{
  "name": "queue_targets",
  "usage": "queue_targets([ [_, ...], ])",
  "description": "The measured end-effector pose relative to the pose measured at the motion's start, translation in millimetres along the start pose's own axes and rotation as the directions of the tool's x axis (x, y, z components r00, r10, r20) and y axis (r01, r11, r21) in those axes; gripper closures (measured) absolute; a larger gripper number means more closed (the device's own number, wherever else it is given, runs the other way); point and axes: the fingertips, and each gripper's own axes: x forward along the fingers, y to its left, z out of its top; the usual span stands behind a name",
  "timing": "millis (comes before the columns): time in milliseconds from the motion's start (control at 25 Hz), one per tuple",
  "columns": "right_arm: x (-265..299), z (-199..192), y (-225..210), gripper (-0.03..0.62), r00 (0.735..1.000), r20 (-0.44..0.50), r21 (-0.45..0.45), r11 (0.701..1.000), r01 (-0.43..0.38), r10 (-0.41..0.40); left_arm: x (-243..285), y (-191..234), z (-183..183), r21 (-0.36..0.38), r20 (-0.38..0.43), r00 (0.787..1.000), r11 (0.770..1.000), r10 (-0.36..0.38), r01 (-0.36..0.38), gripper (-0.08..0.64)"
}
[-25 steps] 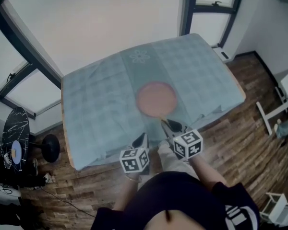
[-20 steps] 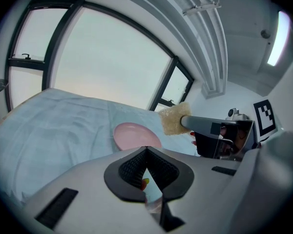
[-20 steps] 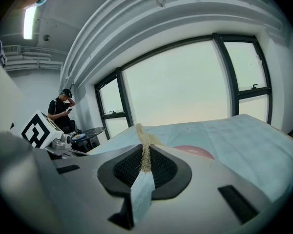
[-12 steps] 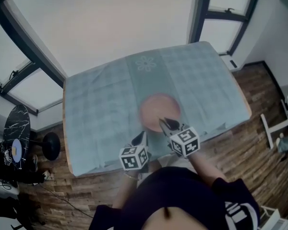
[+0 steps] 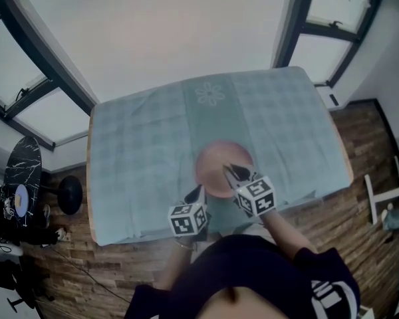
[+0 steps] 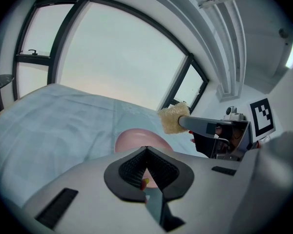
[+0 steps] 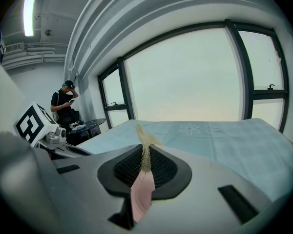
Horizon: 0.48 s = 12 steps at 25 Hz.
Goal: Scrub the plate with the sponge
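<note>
Teal checked tablecloth [image 5: 139,158] with 1 flower motif [image 5: 211,93]; wooden floor [image 5: 73,258]; black marble side table [image 5: 20,178]; standing person [image 7: 66,106]

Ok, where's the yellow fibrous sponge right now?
The sponge is clamped between the right gripper's jaws, over the near right part of the round pink plate, near the head view's centre.

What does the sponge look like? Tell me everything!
The sponge is a pale yellow pad, rough and fibrous. The right gripper pinches one end in its tongs, so most of it sticks out past their tips. It hangs over the pink plate; whether it touches can't be told.
</note>
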Motion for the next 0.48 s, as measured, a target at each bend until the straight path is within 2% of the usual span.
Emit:
queue_targets([
  [480,45.4,-18.4,-48.0,0.554,0.997,-0.082,-0.02,1.0,-0.012,0.01,44.9,12.6,0.6,-0.047,-0.042,0.998,0.998,0.048,-0.05,0.551],
])
